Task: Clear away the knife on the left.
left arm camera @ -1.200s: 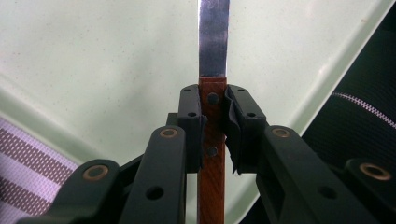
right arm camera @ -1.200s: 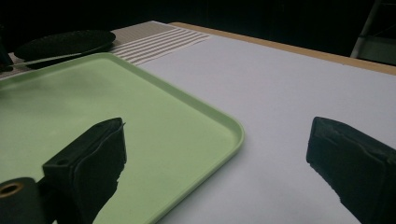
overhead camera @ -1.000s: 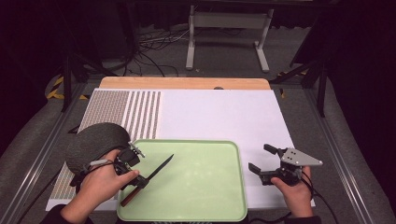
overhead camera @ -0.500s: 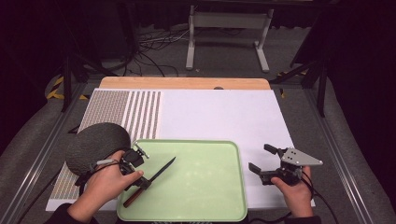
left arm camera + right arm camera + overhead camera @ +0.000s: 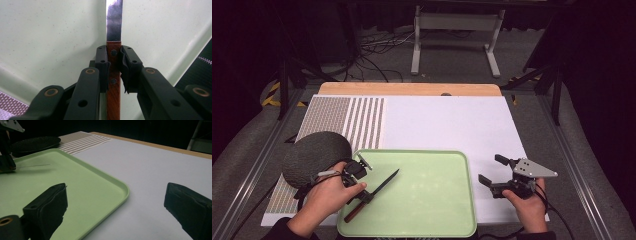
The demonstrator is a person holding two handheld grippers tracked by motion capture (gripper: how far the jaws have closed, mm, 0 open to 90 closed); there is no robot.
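A knife [image 5: 384, 181] with a reddish wooden handle and a dark blade lies slanted over the left part of a light green tray [image 5: 427, 195]. My left gripper [image 5: 365, 194] is shut on the handle just behind the blade. In the left gripper view the jaws of my left gripper [image 5: 113, 57] press both sides of the riveted handle, and the knife's blade [image 5: 114, 20] points away over the tray [image 5: 50, 37]. My right gripper [image 5: 492, 169] stands open over the white board, right of the tray, with nothing between its jaws [image 5: 116, 195].
A dark round plate [image 5: 314, 155] sits at the tray's left, beside the left hand. The white board [image 5: 452, 125] stretches behind and right of the tray, with a striped mat [image 5: 337, 120] at its far left. Beyond the wooden table edge [image 5: 412, 89] are cables and a stand.
The left hand and the knife have sunk slightly toward the tray. The right gripper has not moved.
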